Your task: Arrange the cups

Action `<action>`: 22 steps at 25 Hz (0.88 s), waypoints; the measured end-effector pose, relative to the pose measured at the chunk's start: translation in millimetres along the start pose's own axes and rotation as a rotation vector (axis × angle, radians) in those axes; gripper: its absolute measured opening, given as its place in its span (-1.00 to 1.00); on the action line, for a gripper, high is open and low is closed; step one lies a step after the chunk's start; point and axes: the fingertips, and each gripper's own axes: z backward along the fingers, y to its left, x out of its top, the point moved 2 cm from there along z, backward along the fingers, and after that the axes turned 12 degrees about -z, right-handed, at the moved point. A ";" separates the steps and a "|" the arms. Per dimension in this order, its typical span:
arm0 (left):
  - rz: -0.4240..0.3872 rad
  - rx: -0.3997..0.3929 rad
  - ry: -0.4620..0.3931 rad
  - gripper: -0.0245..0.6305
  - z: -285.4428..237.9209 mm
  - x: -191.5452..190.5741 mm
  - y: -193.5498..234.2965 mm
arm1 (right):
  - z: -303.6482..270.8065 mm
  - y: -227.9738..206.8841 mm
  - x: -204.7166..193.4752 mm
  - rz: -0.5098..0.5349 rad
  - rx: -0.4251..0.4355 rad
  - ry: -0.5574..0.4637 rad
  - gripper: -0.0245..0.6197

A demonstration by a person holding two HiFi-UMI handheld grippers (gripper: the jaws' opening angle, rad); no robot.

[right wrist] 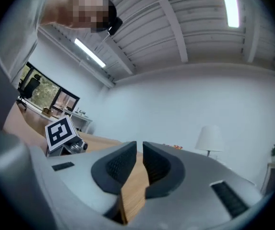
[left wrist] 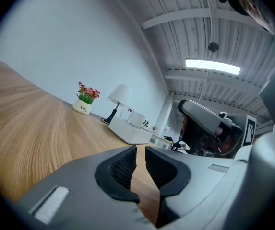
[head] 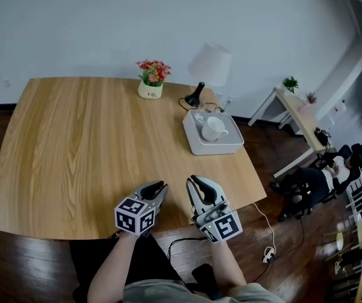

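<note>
**A:** Where is the cup?

**B:** A white cup (head: 214, 129) stands upright in the white tray (head: 196, 145), handle toward your right. The tray sits on the table (head: 79, 144) at its far right edge, just beside the lamp (head: 210, 65). Something white lies behind the cup in the tray, and I cannot tell what it is.

**A:** And my grippers?

**B:** You hold both low over the near edge of the table, close side by side and well apart from the tray. Your left gripper (head: 157, 188) has its jaws drawn together with only a thin slit between the pads. Only the wood of the table shows through the slit. Your right gripper (head: 195, 182) is the same: pads almost touching, gripping nothing.

**A:** What else is on the table?

**B:** A small pot of flowers (head: 150, 90) stands at the far edge, left of the lamp.
</note>
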 end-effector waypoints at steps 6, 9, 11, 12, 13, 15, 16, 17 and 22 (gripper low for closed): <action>-0.028 -0.001 0.021 -0.77 -3.6 -1.3 -5.0 | -0.3 3.2 -8.2 -0.059 -0.044 -0.111 -0.80; -0.064 0.004 0.044 -0.78 -3.3 -4.7 -6.0 | -4.1 4.2 -10.9 -0.078 -0.048 -0.141 -0.80; -0.071 0.007 0.043 -0.78 -2.7 -4.4 -4.3 | -6.3 4.4 -12.6 -0.089 -0.042 -0.159 -0.80; -0.066 0.009 0.040 -0.78 -2.2 -3.6 -3.0 | -6.4 5.0 -13.7 -0.091 -0.039 -0.167 -0.80; -0.059 0.011 0.037 -0.78 -1.6 -2.7 -1.8 | -5.8 5.6 -14.9 -0.091 -0.038 -0.174 -0.80; -0.042 0.014 0.029 -0.79 -0.6 -0.8 -0.1 | -2.9 5.9 -17.3 -0.092 -0.039 -0.185 -0.80; -0.032 0.015 0.023 -0.79 -0.3 0.3 0.4 | -1.4 5.3 -18.6 -0.095 -0.040 -0.186 -0.80; -0.022 0.015 0.017 -0.79 0.1 1.5 0.8 | -0.1 4.5 -20.1 -0.098 -0.042 -0.185 -0.80; 0.032 0.029 -0.016 -0.79 3.2 5.6 6.3 | 2.1 6.1 -28.3 -0.118 -0.043 -0.166 -0.80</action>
